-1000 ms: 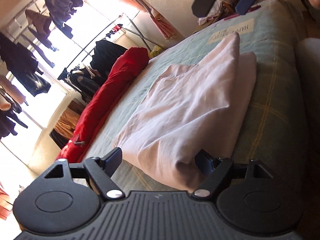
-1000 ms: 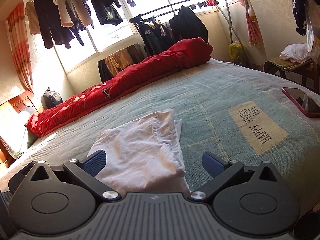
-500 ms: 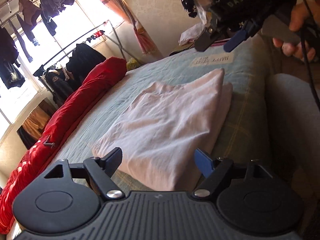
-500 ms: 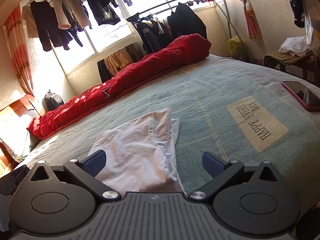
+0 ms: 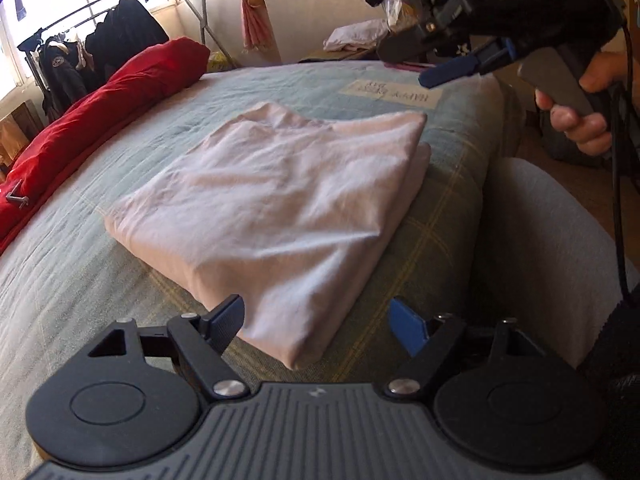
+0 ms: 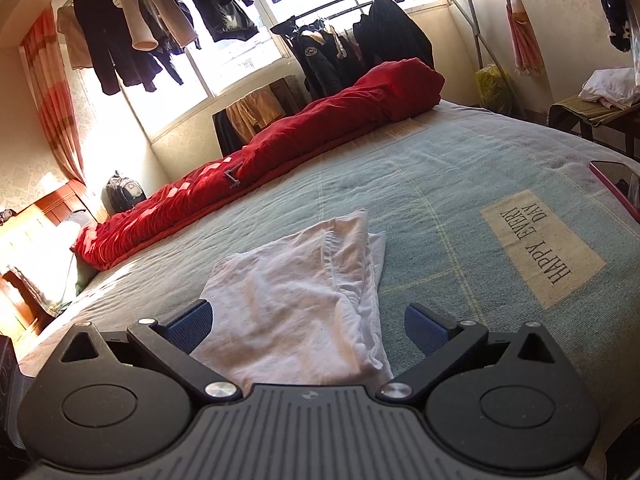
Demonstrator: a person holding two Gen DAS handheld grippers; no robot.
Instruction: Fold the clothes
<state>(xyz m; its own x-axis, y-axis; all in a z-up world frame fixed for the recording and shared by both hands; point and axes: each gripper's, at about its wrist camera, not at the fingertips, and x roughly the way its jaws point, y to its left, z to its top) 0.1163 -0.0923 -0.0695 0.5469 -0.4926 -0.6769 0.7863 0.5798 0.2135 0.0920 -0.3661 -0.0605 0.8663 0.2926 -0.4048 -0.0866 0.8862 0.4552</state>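
Left wrist view: left tongs (image 5: 318, 320) gape wide, empty, over the near corner of the folded white garment (image 5: 276, 196) on the bed (image 5: 100, 264). Soft, light cloth; best pinched at corners. Farther, right tongs (image 6: 308, 324) spread, empty.

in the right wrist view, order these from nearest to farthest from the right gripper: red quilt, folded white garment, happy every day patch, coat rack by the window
1. Folded white garment: on the bed just ahead of the open right gripper, none of it gripped.
2. Happy every day patch: further up the bedspread, to the right.
3. Red quilt: along the bed's far side.
4. Coat rack: beyond the bed, by the window.
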